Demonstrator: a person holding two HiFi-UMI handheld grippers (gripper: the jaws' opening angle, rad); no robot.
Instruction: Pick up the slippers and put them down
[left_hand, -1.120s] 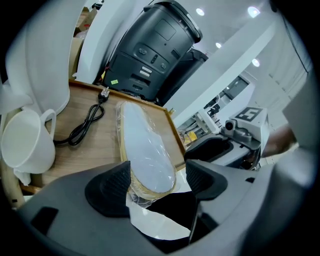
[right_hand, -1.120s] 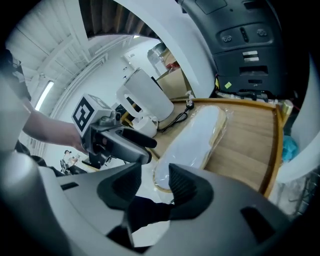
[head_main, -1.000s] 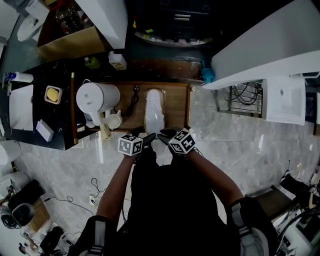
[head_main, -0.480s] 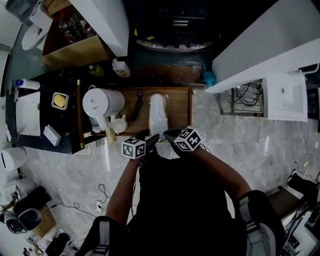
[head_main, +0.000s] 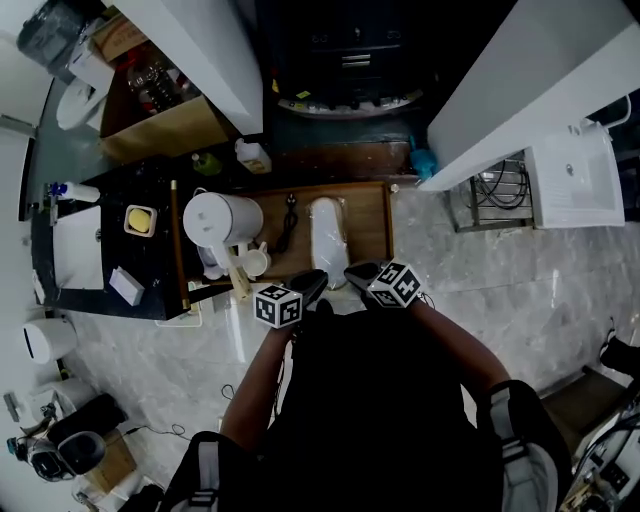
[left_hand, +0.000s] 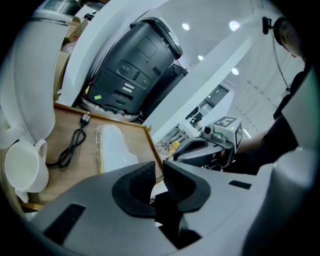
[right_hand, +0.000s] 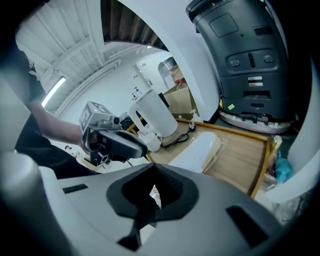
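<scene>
The white slippers (head_main: 327, 238), wrapped in clear plastic, lie flat on a wooden tray (head_main: 372, 215); they also show in the left gripper view (left_hand: 114, 147) and the right gripper view (right_hand: 199, 149). My left gripper (head_main: 306, 287) hovers at their near end, off the pack. Its jaws (left_hand: 159, 162) have just been closing to a narrow slit with nothing between them. My right gripper (head_main: 360, 271) hangs beside it, shut (right_hand: 155, 166) and empty. Each gripper appears in the other's view, the right gripper (left_hand: 207, 150) and the left gripper (right_hand: 112, 142).
A white kettle (head_main: 222, 220) with a mug (left_hand: 22, 172) stands at the tray's left, a black power cord (head_main: 288, 222) beside the slippers. A black machine (left_hand: 135, 65) rises behind the tray. White counters flank it, over grey marble floor (head_main: 520, 300).
Both grippers have lifted and drawn back from the slippers' near end. The left jaws went from wide to nearly closed, and the right jaws closed. The slippers stayed on the tray.
</scene>
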